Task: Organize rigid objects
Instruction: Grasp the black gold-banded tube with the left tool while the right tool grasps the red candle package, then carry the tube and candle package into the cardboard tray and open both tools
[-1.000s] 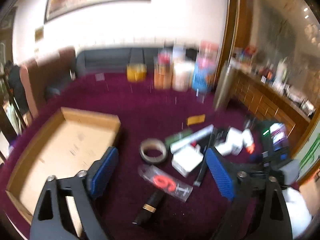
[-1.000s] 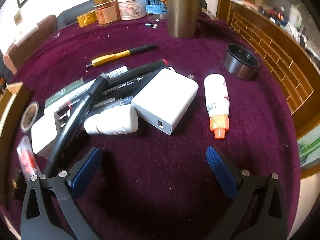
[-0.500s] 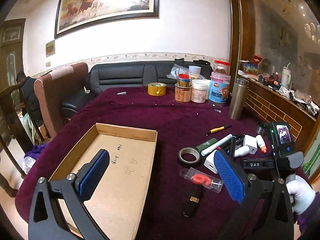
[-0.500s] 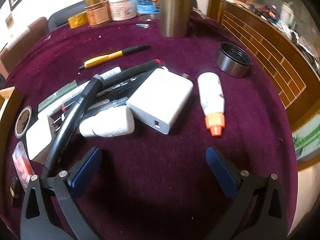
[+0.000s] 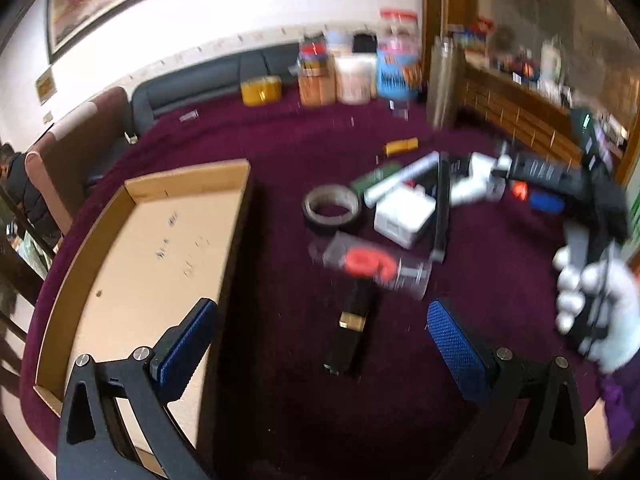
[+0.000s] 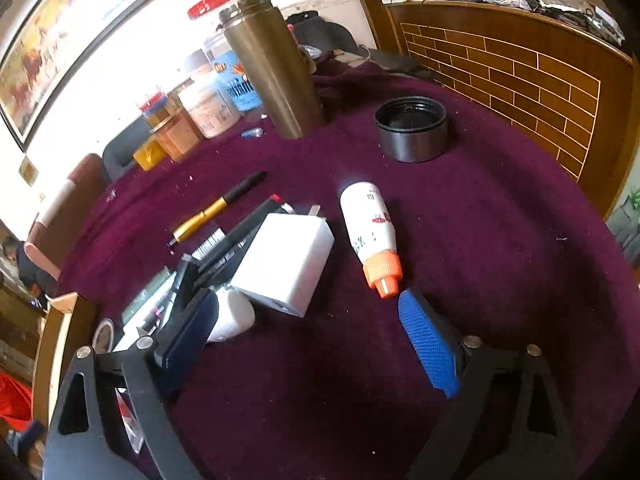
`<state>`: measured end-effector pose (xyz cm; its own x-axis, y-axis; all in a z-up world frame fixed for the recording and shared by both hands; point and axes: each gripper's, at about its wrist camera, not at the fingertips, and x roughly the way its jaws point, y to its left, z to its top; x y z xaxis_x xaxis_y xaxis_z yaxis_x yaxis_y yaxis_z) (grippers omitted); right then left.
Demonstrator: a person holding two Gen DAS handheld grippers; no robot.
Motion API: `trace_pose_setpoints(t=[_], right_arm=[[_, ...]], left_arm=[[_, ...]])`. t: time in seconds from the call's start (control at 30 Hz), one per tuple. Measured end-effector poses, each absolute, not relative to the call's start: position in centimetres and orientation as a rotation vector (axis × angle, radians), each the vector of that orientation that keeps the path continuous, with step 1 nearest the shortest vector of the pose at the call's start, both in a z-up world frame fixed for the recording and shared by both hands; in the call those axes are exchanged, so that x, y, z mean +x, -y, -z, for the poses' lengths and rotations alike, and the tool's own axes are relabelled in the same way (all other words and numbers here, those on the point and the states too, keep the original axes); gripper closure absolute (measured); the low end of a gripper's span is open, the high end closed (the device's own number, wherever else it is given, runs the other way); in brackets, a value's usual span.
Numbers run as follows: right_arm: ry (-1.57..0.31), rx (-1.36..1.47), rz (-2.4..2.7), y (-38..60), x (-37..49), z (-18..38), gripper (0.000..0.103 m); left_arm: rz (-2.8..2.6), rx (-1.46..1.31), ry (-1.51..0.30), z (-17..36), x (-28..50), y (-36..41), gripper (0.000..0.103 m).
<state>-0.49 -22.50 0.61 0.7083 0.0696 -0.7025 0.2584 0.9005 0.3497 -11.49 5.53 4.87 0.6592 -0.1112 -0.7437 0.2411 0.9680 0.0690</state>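
**Both grippers spread over the clutter on the purple cloth**

My left gripper [image 5: 320,332] hung with its jaws wide apart and nothing between them, its left pad over the near right corner of the cardboard tray [image 5: 80,240]. Just ahead of it lay a black tube with a gold band [image 5: 352,328], then a clear packet with a red piece inside [image 5: 372,264], and farther off a roll of tape [image 5: 331,209]. My right gripper [image 6: 308,340] was closing, though its pads gripped nothing yet. Its left pad sat just in front of a small white plug [image 6: 232,316], which touched the big white charger [image 6: 284,264]. Right of the charger lay a white bottle with an orange cap [image 6: 372,232], cap toward me. A black ring-shaped cup [image 6: 412,128] and a tall metal flask [image 6: 276,68] stood farther back.
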Motion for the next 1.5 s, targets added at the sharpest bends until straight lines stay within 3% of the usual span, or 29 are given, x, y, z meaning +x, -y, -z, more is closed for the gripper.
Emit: trace_pose_setpoints(t=[0.1,0.27,0.6,0.63,0.67,0.7,0.9,0.97,1.17,1.4,1.5], right_arm=[[-0.798,0.426,0.111,21.7,0.1,-0.3,0.011],[-0.793,0.401,0.108,21.0,-0.3,-0.4,0.011],[-0.804,0.395,0.109,21.1,-0.3,-0.4,0.011],[-0.807,0.394,0.111,21.1,-0.3,-0.3,0.011],[-0.809,0.392,0.112,21.1,-0.3,-0.3,0.011],[-0.811,0.391,0.114,21.0,-0.3,-0.3,0.011],[-0.857,0.354,0.117,20.5,0.2,-0.2,0.011],[-0.863,0.279,0.125,19.3,-0.5,-1.1,0.019],[-0.823,-0.006,-0.260,8.9,-3.8,-5.7,0.021],[-0.962,-0.215,-0.478,0.2,-2.5,-2.3,0.023],[-1.015,-0.258,-0.461,-0.9,-1.3,-0.6,0.029]], left_arm=[[0.211,0.186,-0.869,-3.6,-10.8,-4.8,0.006],[0.271,0.163,-0.994,-1.2,-8.9,-4.4,0.063],[0.262,0.167,-0.961,-1.0,-8.6,-4.4,0.061],[0.257,0.160,-0.958,-1.1,-8.7,-4.5,0.064],[0.251,0.140,-0.951,-1.1,-8.6,-4.8,0.080],[0.251,0.121,-0.951,-1.2,-8.6,-5.0,0.089],[0.264,-0.086,-0.950,-3.4,-9.8,-8.6,0.089],[0.278,-0.118,-0.918,-4.7,-10.9,-9.7,0.089],[0.298,-0.162,-0.838,-7.2,-12.8,-12.6,0.089],[0.294,-0.227,-0.832,-7.2,-13.3,-15.1,0.089],[0.271,-0.231,-0.820,-7.6,-14.0,-16.4,0.089]])
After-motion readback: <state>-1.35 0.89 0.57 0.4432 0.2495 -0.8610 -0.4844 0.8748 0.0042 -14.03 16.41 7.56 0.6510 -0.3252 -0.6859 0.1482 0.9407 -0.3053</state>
